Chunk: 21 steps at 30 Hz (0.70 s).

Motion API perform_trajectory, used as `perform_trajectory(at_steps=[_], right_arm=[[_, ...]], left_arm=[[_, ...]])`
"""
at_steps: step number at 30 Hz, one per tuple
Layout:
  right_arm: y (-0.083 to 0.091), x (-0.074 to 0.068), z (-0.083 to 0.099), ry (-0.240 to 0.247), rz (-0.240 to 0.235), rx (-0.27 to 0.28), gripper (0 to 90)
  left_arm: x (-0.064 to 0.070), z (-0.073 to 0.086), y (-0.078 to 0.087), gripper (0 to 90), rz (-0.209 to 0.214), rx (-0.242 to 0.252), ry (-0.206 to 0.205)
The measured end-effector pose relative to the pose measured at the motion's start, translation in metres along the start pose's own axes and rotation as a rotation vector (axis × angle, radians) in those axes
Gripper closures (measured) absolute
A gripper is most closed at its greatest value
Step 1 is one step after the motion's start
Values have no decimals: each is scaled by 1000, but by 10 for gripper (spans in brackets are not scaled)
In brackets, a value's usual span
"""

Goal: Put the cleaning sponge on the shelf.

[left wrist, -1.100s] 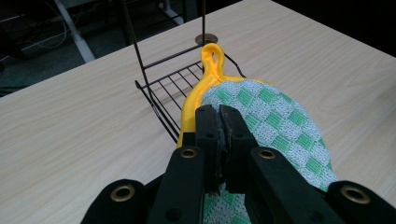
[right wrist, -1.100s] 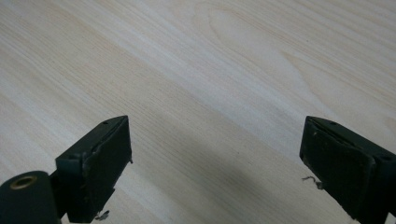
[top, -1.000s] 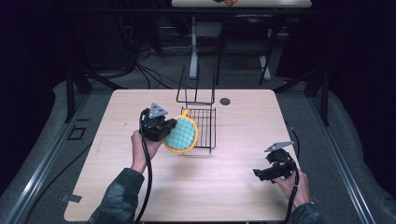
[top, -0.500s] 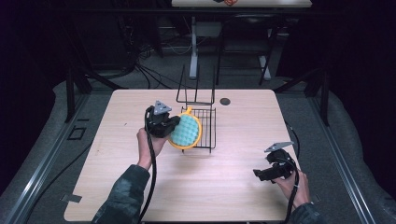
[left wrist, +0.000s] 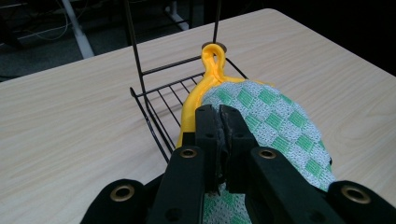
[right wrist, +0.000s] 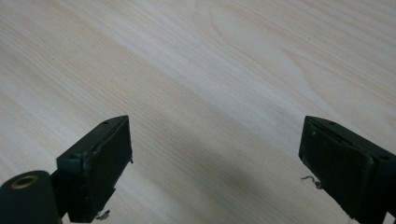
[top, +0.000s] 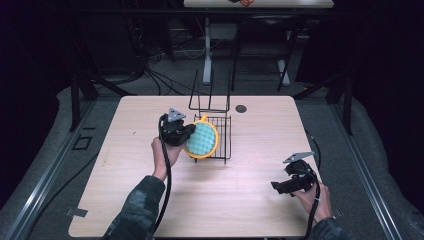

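A round green-and-white checked pot holder (top: 202, 139) with a yellow rim and loop (left wrist: 213, 55) is held tilted over the black wire rack (top: 218, 131). My left gripper (top: 186, 134) is shut on its edge; in the left gripper view the jaws (left wrist: 219, 135) pinch the fabric (left wrist: 275, 123), and the loop end reaches over the rack's grid (left wrist: 166, 100). My right gripper (top: 278, 187) rests low over the bare wooden table (top: 250, 200) near the front right, its jaws wide open with nothing between them (right wrist: 215, 172).
The rack has two tall upright wire posts (top: 210, 92) at its back. A small dark round spot (top: 241, 108) sits in the table behind the rack. A black cable (top: 165, 185) trails from the left gripper along the forearm.
My left gripper has carried the pot holder to the right and slightly forward, so it now hangs further over the wire rack. The right gripper has stayed where it was.
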State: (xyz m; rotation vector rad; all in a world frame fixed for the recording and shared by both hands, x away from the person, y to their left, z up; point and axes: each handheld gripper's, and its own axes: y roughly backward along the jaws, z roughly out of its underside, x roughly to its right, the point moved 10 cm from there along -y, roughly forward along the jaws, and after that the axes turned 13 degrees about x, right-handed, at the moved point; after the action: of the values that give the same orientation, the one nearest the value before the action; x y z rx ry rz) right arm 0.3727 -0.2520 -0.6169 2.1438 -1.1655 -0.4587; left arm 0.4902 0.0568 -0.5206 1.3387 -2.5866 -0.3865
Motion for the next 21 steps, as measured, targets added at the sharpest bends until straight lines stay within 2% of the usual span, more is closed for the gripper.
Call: perform_trajectory(at_steps=[2, 8, 10, 14, 20, 21], right_arm=[[0, 0, 0, -3, -1, -1, 90], [0, 0, 0, 0, 0, 2, 90], [0, 0, 0, 2, -1, 1, 90], [-1, -1, 0, -3, -7, 5, 90], [-1, -1, 1, 4, -8, -1, 89], [0, -1, 1, 4, -10, -4, 89]], left_arm=[[0, 1, -1, 872, -1, 0, 5], [-6, 4, -11, 872, -44, 29, 18], [-6, 7, -15, 872, -43, 31, 44], [-8, 13, -23, 872, -51, 20, 65], [-9, 19, -34, 871, -72, 13, 73], [-9, 20, -35, 871, -80, 11, 64]])
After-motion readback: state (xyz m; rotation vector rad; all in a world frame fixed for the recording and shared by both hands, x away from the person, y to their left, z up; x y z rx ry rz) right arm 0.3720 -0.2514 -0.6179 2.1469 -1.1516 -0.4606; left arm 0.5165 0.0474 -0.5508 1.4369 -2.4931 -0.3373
